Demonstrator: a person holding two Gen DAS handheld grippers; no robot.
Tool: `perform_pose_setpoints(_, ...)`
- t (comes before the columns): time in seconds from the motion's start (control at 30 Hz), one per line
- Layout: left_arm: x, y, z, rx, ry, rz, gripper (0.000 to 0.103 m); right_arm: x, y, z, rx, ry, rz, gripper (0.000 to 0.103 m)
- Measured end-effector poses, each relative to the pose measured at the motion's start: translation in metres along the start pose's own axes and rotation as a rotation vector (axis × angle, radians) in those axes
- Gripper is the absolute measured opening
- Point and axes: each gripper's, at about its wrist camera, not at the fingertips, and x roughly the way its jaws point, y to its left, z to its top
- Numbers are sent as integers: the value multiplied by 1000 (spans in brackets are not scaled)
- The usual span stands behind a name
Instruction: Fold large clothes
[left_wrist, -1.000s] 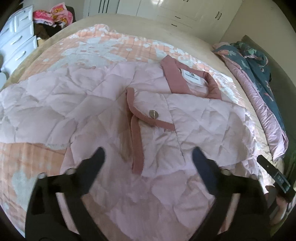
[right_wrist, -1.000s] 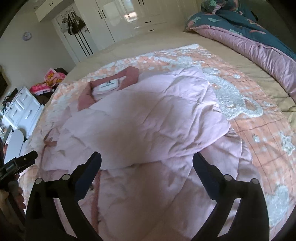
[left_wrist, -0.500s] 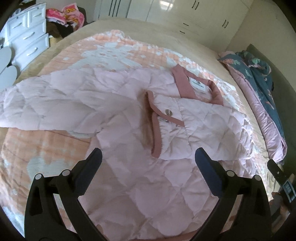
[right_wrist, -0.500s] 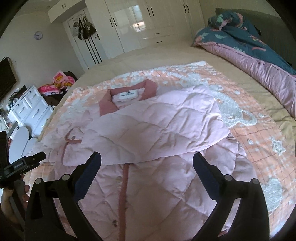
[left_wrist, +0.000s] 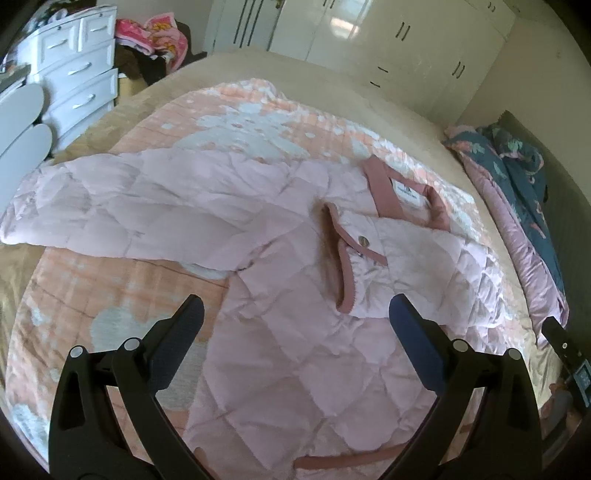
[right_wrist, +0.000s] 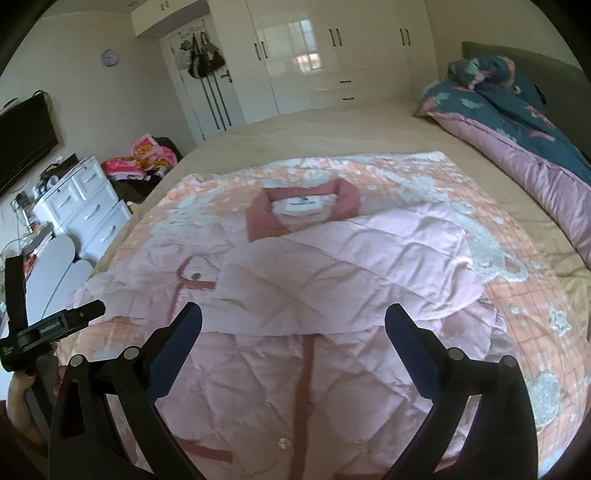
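Note:
A pale pink quilted jacket (left_wrist: 295, 325) with dusty-rose trim lies front-up on a peach blanket (left_wrist: 110, 295). Its right sleeve is folded across the chest (right_wrist: 351, 280). The other sleeve (left_wrist: 122, 210) stretches out flat toward the left. The collar (right_wrist: 306, 206) with a white label faces the wardrobes. My left gripper (left_wrist: 295, 317) hovers open above the jacket's lower body, holding nothing. Equally open and empty, my right gripper (right_wrist: 293, 325) hangs over the front placket below the folded sleeve. In the right wrist view, the left gripper's body (right_wrist: 48, 328) shows at the left edge, in a hand.
A rolled teal and pink duvet (right_wrist: 517, 122) lies along the bed's right side. A white drawer chest (left_wrist: 74, 85) and a pile of pink clothes (right_wrist: 144, 158) stand left of the bed. White wardrobes (right_wrist: 314, 55) line the far wall.
Both grippers have pulled back and risen from the jacket, so more of the bed shows. The right sleeve stays folded across the chest. Both stay open.

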Motion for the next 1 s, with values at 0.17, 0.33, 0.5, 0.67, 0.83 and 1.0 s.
perform_pose_setpoints(0.17,-8,16,1,-22,-15,5,94,-1,23,3,-30,-4,24,99)
perform_pose_setpoints(0.33,-14,35,0,-52,-24,15,94,1,48,5,-70,0,45,99)
perform_pose_setpoints(0.5,-19,56,0,-89,-32,30,94,5,75,7,-111,1,76,99)
perform_pose_setpoints(0.67,-24,80,-1,-128,-42,45,94,11,104,8,-156,6,101,99)
perform_pose_setpoints(0.83,-26,101,-1,-162,-46,59,94,20,134,8,-200,17,135,99)
perform_pose_setpoints(1.0,-27,123,-2,-200,-49,71,94,29,160,5,-238,32,160,99)
